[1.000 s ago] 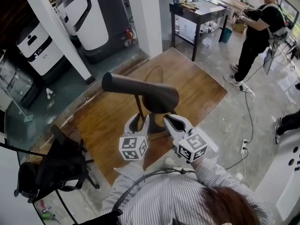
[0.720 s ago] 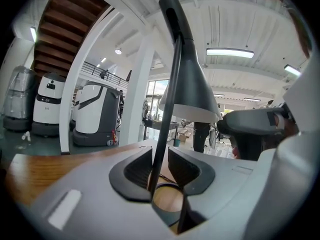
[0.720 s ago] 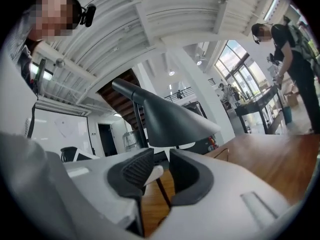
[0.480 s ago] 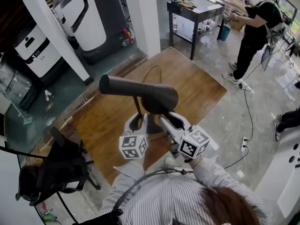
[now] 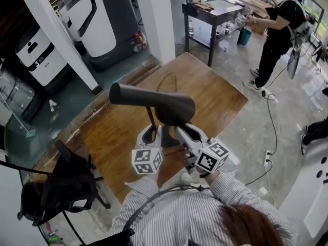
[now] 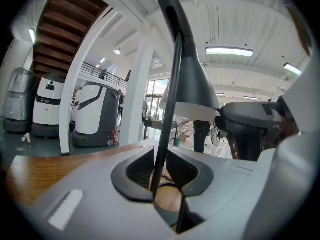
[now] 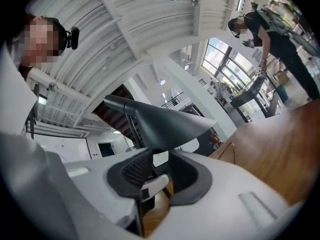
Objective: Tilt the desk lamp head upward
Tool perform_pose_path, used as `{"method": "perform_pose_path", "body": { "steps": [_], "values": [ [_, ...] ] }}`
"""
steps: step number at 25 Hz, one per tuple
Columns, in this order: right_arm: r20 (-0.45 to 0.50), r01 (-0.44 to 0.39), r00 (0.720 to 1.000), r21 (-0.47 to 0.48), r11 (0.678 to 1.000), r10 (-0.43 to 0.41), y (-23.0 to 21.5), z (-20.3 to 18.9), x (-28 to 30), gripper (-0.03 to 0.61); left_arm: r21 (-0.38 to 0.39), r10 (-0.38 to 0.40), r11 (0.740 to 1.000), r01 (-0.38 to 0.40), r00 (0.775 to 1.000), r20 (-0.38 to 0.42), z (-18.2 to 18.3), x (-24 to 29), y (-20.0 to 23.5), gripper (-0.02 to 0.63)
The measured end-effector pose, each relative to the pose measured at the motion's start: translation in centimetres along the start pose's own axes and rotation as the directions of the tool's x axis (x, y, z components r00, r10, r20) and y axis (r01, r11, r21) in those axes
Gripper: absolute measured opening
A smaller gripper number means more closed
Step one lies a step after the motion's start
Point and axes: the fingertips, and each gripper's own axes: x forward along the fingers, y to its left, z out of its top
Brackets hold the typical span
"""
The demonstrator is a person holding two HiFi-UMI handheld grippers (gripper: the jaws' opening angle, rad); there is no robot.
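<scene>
A dark grey desk lamp stands on the wooden table (image 5: 215,96). Its cone head (image 5: 154,104) lies roughly level, with the narrow end pointing left. My left gripper (image 5: 152,133) is at the thin stem (image 5: 151,118) below the head. In the left gripper view the stem (image 6: 172,84) runs between the pads, which are closing onto it and touch it. My right gripper (image 5: 180,129) sits open just under the wide end of the head. The shade rim (image 7: 170,124) hangs over its spread jaws (image 7: 160,166). The lamp base is mostly hidden.
A black office chair (image 5: 61,183) stands at the table's left. White robot machines (image 5: 97,19), a white column (image 5: 156,14) and a dark work table (image 5: 215,12) are beyond. A person (image 5: 279,29) stands at the far right; a cable (image 5: 271,122) trails on the floor.
The left jaws have narrowed around the lamp stem. The right gripper has edged a little closer under the lamp head. The lamp head has barely shifted.
</scene>
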Motion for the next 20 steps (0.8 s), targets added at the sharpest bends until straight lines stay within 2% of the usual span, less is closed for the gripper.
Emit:
{"method": "perform_pose_path", "body": {
  "steps": [7,20],
  "values": [
    [0.029,0.016,0.999,0.002,1.0,-0.016,-0.5,0.9,-0.5,0.084,0.003,-0.004,1.0,0.004,1.0,-0.004,-0.1,0.0,-0.1,0.075],
    [0.15,0.108,0.984,-0.106,0.988,-0.092,-2.3,8.2,-1.9,0.048,0.006,-0.003,1.0,0.003,1.0,-0.011,-0.1,0.3,0.0,0.072]
  ]
}}
